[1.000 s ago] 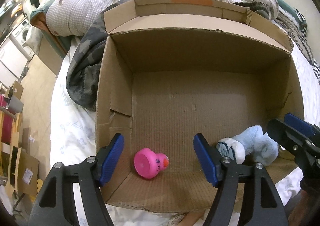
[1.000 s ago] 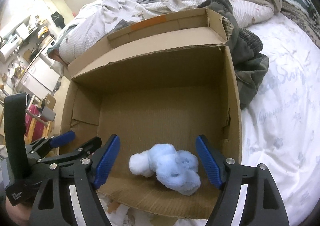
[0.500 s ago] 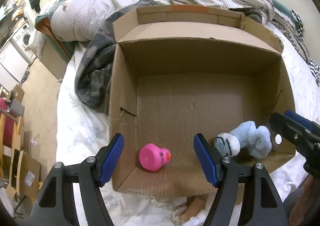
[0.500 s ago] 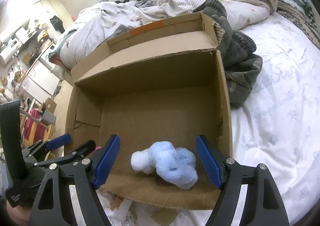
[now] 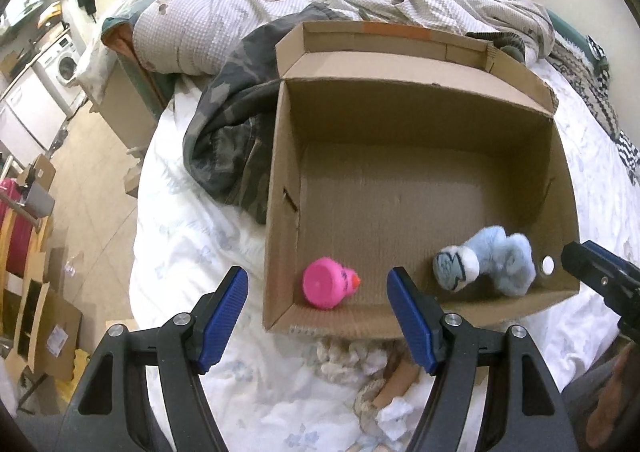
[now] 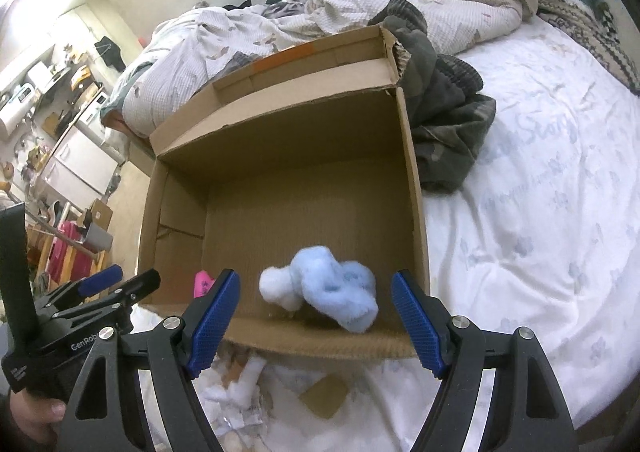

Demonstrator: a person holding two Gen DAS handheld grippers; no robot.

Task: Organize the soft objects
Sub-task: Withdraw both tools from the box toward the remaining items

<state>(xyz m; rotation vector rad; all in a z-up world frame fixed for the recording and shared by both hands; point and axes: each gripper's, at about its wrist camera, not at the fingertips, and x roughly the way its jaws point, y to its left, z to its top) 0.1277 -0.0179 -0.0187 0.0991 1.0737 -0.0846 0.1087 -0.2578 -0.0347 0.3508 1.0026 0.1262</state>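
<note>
Both toys down on the floor of the box (image 5: 420, 212), near its front wall: pink duck (image 5: 328, 284) left, blue plush (image 6: 320, 288) right. Left tongs (image 5: 316, 316) and right tongs (image 6: 316, 316) spread, empty, above the near rim, apparently free for more items.

Both wrist cams above box (image 5: 280, 180)

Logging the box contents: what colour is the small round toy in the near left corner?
Bright pink toy with an orange tip; clearest in the left wrist view.
</note>
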